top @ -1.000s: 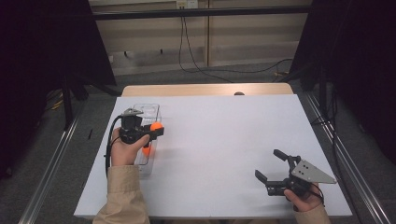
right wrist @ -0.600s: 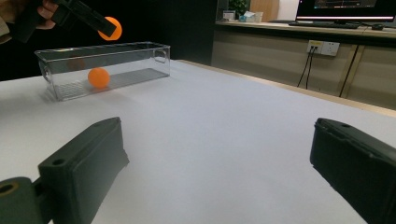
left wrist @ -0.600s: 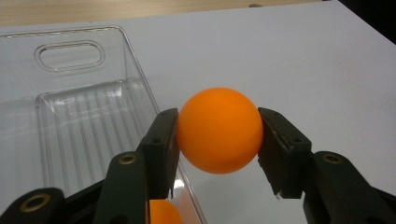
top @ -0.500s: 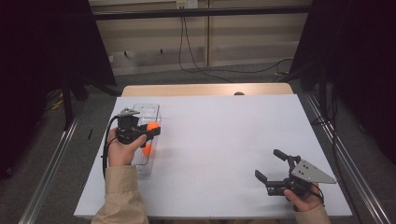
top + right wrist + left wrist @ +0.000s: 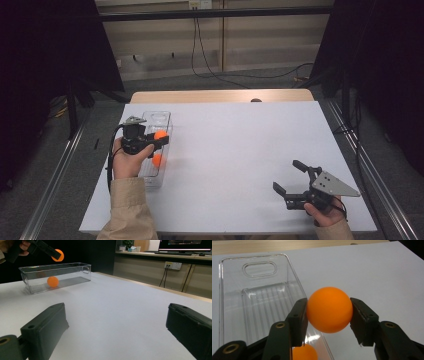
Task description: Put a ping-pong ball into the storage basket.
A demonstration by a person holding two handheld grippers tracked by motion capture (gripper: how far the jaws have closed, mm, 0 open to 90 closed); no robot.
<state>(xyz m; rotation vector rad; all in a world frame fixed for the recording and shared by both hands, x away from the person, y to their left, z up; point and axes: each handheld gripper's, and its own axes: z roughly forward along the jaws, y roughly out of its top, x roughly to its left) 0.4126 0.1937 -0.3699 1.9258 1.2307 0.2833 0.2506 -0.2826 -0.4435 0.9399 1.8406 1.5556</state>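
Smooth and orange, a round ball (image 5: 329,310) sits clamped between the flat black pads of the left gripper (image 5: 329,315), held above the right-hand rim of a clear, ribbed plastic bin (image 5: 254,302). A second orange ball (image 5: 304,352) lies inside the bin, half hidden behind the jaw. The right gripper (image 5: 291,179) rests near the white table's (image 5: 240,145) front edge, well apart, jaws spread wide and empty.

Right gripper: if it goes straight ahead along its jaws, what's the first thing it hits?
Probably nothing on the table. The right gripper, jaws open and empty, points across bare white table. The clear bin sits well off to the left of that line, though depth is hard to judge.
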